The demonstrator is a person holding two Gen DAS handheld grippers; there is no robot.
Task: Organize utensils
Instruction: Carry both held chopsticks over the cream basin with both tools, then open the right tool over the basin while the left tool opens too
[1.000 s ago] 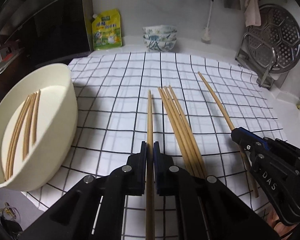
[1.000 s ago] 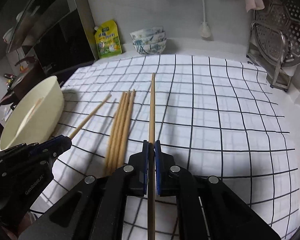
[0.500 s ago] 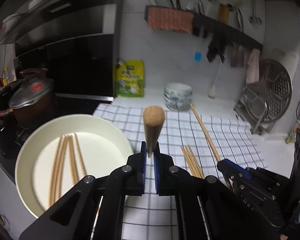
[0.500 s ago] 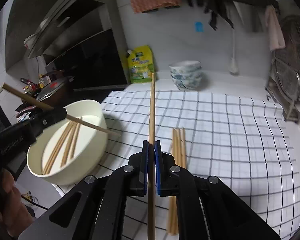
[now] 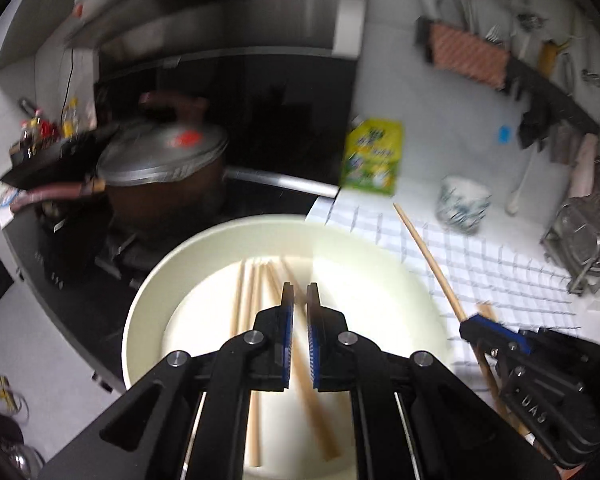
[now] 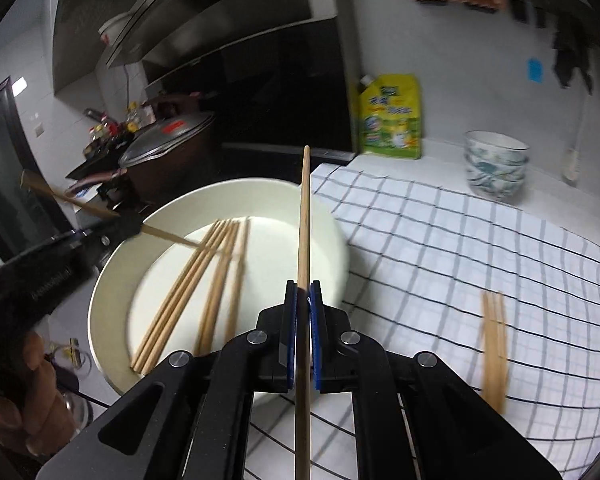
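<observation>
Kitchen, dim overall; light fell mainly on the pale counter side. White tiled wall point(image 6: 460, 60) ran behind a white countertop point(image 6: 440, 152) covered by a white cloth with a black grid point(image 6: 460, 240). Dark glossy range hood point(image 6: 204, 12) hung above a black cooktop point(image 5: 260, 196). A brown pot with a grey metal lid point(image 5: 160, 168) stood there, small bottles point(image 6: 112, 124) behind it. Yellow-green refill pouch point(image 6: 392, 120) leaned on the wall. Stacked patterned ceramic bowls point(image 6: 496, 164) sat nearby. A black wall rail point(image 5: 540, 84) carried an orange-checked cloth point(image 5: 468, 56). Metal rack with a perforated steel disc point(image 5: 592, 232) stood at the far right.
</observation>
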